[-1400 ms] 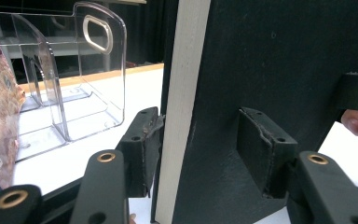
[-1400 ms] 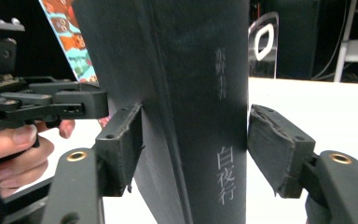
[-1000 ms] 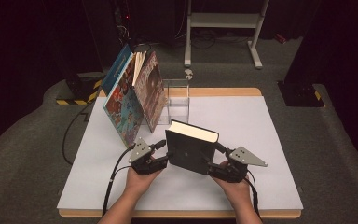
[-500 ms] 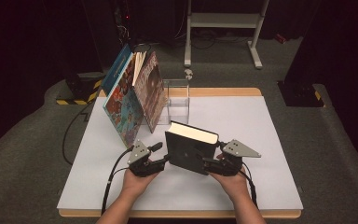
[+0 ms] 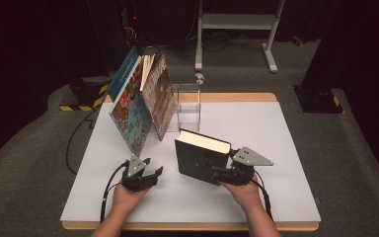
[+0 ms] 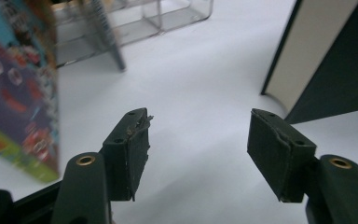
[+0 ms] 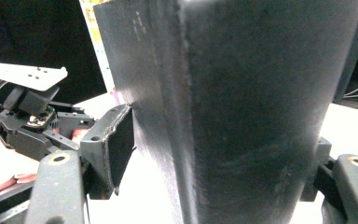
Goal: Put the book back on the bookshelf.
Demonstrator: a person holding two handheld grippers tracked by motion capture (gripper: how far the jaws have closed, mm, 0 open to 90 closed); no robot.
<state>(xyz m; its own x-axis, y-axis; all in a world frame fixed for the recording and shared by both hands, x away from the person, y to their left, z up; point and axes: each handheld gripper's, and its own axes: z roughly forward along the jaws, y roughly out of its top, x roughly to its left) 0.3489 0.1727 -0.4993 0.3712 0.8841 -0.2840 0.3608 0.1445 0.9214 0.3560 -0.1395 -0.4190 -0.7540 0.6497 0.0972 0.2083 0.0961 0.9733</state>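
Note:
A thick black hardcover book (image 5: 197, 158) stands upright on the white table top (image 5: 256, 123). My right gripper (image 5: 216, 173) is shut on its lower right side. In the right gripper view the dark cover (image 7: 242, 102) sits between the jaws, which have just been closing, and the left pad (image 7: 116, 149) presses on it. My left gripper (image 5: 153, 166) is a short way left of the book, low over the table. Its jaws stand open with nothing between them (image 6: 198, 144) and have just been opening. The book's page edge (image 6: 307, 56) shows ahead of it on the right.
Two colourful picture books (image 5: 133, 108) (image 5: 160, 96) lean together at the back left against a clear acrylic holder (image 5: 187, 103). A cable trails from each gripper toward the table's near edge. Dark floor and a white stand (image 5: 237, 22) lie beyond the table.
The left gripper has come off the book's left side and moved left and down toward the table, with its jaws wider apart. The right gripper still grips the book, which stays upright.

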